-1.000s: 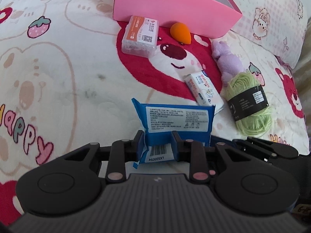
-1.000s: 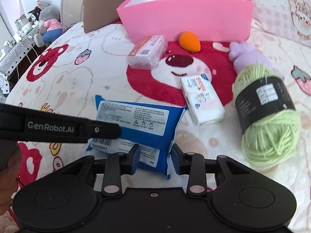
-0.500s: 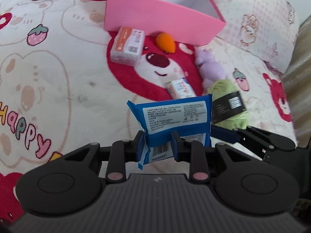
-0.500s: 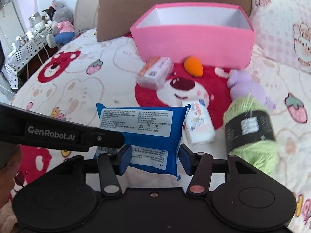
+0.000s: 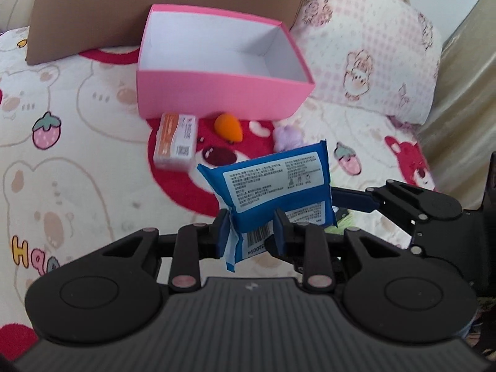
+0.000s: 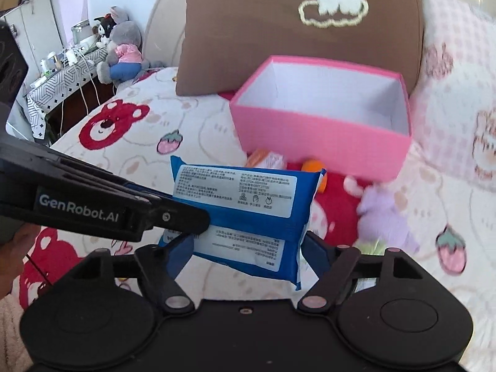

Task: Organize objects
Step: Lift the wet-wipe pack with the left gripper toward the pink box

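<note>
Your left tool pinches the blue pack in the air short of the pink box, which looks empty. Your right tool has just been opening, pads clear of it. The sponge, carton and plush wait on the bed.

Black left gripper with blue jaws; white "GenRobot.AI" lettering.

A blue wipes pack, white label facing up, is held tilted above the bedspread, before an open pink box.
</note>
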